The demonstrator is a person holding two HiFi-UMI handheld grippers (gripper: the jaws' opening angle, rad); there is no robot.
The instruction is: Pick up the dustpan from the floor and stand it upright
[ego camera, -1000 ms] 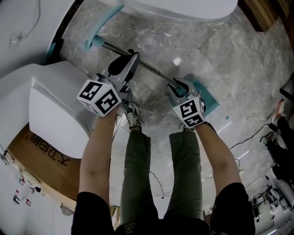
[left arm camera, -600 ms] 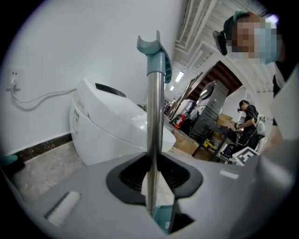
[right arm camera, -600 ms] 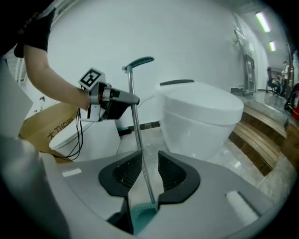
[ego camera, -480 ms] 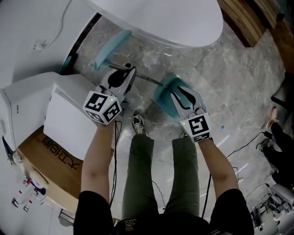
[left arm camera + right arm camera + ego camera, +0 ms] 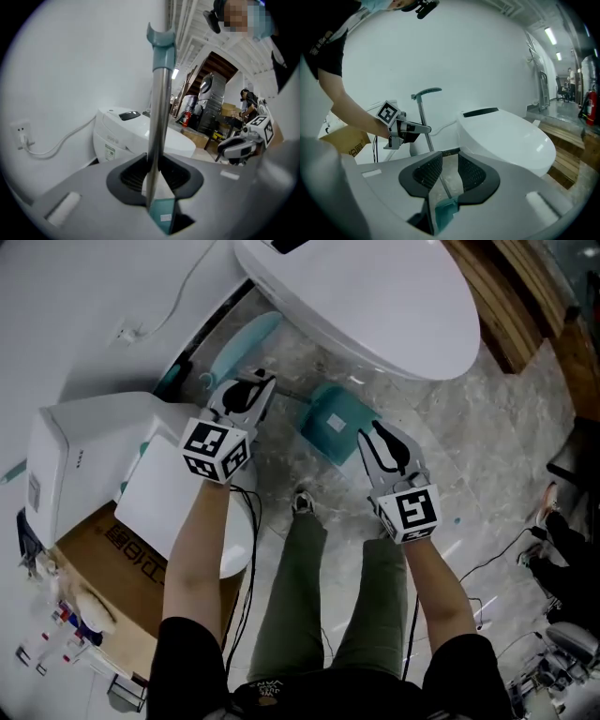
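the dustpan (image 5: 330,423) is held clear of the marble floor (image 5: 487,427) between the two grippers, just in front of the white toilet (image 5: 375,296), with its teal pan to the right and its pole running to the far left.

the head view shows the whole layout. the left gripper (image 5: 261,382) is on the pole and the right gripper (image 5: 372,435) is at the near edge of the pan. a white unit (image 5: 84,446) and a cardboard box (image 5: 103,563) sit to the left. from here neither grip can be read.

the left gripper view settles one of them. the left gripper (image 5: 152,172) has its jaws clamped on the metal pole (image 5: 157,108), which rises close to upright to a teal grip (image 5: 161,37). this view alone shows a wall socket (image 5: 21,136) with a cable on the left wall.

the right gripper view settles the other. the right gripper (image 5: 446,171) has its jaws closed on the teal pan (image 5: 441,211), which sits deep in the throat, with the thin pole crossing the gap between the pads. farther off it shows the left gripper (image 5: 412,127) on the pole below the teal grip (image 5: 426,92). a wooden pallet (image 5: 569,159) lies to the right of the toilet.
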